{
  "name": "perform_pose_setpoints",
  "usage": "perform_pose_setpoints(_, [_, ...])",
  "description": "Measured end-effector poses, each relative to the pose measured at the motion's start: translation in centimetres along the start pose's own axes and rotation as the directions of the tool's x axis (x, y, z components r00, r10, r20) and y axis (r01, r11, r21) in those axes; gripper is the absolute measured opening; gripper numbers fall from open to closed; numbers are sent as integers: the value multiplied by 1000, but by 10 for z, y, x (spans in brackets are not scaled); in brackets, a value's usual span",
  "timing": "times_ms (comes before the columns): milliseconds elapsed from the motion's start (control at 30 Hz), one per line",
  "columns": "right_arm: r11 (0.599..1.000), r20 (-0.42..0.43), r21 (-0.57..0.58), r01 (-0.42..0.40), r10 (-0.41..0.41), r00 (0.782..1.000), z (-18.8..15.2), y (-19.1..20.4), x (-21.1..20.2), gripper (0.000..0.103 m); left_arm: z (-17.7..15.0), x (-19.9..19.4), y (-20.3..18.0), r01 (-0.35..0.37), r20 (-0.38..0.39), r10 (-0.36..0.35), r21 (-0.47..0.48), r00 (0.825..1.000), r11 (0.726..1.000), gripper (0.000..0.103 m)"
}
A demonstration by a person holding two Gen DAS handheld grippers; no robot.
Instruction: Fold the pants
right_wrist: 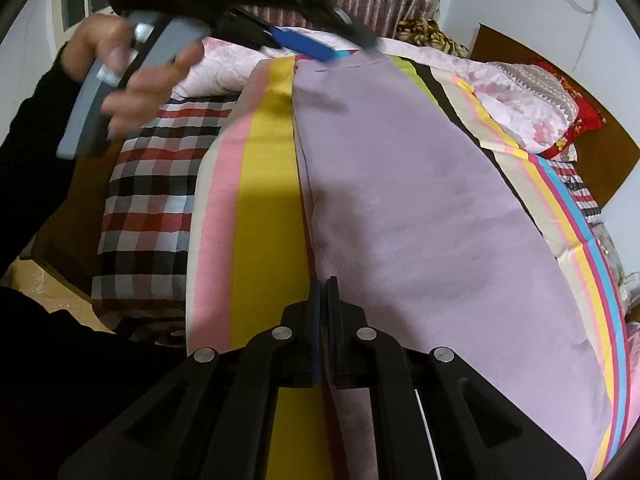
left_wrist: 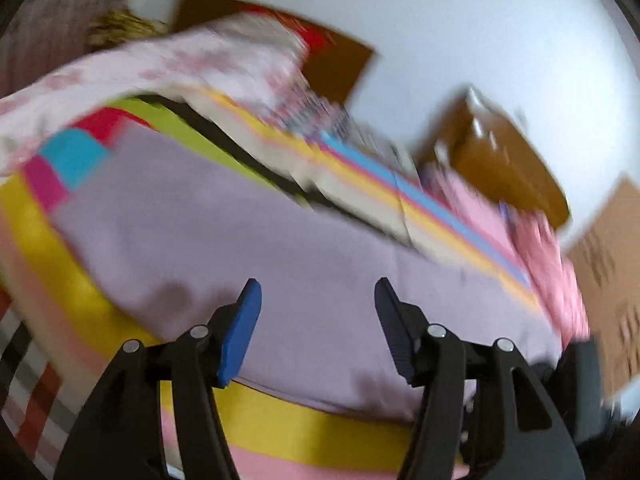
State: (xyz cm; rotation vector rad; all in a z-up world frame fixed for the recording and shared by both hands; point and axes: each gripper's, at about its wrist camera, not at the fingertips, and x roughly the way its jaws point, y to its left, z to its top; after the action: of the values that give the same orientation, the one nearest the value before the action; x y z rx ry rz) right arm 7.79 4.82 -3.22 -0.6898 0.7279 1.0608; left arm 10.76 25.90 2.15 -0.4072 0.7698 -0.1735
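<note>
Hand (right_wrist: pixel 116 76) of the person, bare below a dark sleeve, wraps the grey handle of the left gripper (right_wrist: pixel 320 50) at the upper left of the right wrist view. That gripper hovers over the far end of the pale lilac knit pants (right_wrist: pixel 420 200); its own camera shows the left gripper (left_wrist: pixel 318 320) with its blue-padded fingers (left_wrist: pixel 240 328) spread wide and nothing between them, lilac cloth just beyond the tips.

Next to the right lies a red, black and white checked cloth (right_wrist: pixel 152 200), then the multicoloured striped bedsheet (right_wrist: pixel 264 200) with its pink and yellow bands, covering the bed. The pants lie flat and lengthwise on this sheet, running from near the right gripper up toward the left one. The right gripper (right_wrist: pixel 324 308) sits at the near left edge of the pants with its fingers pressed together; the lilac fabric runs right up to the tips and beneath the tool, but whether any is pinched between them cannot be told.

Farther right, a pink floral quilt (right_wrist: pixel 520 112) is bunched along the sheet's far side, with a red patterned pillow (right_wrist: pixel 568 128) against a brown wooden headboard (right_wrist: pixel 600 120).
</note>
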Motion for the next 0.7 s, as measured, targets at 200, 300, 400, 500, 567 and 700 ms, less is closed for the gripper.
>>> perform_pose_setpoints(200, [999, 18, 42, 3, -4, 1000, -6, 0, -2, 4, -33, 31, -15, -53, -124, 72, 154, 990, 987, 55])
perform_pose_setpoints(300, [998, 22, 55, -3, 2, 1000, -7, -1, -2, 4, -32, 34, -22, -94, -151, 127, 213, 980, 972, 55])
perform_pose_setpoints(400, [998, 25, 64, 0, -1, 1000, -8, 0, -4, 4, -41, 37, -31, -154, -149, 208, 309, 967, 938, 56])
perform_pose_setpoints(500, [996, 40, 91, -5, 1, 999, -13, 1, -4, 5, -44, 35, -27, -157, -145, 208, 304, 967, 940, 56])
perform_pose_setpoints(567, [992, 51, 121, -25, 19, 999, -16, -2, -5, 5, -44, 34, -26, -151, -151, 202, 298, 968, 943, 56])
perform_pose_setpoints(700, [993, 37, 87, -81, 78, 996, -22, 9, -8, 1, -41, 38, -35, -173, -175, 240, 330, 955, 928, 56])
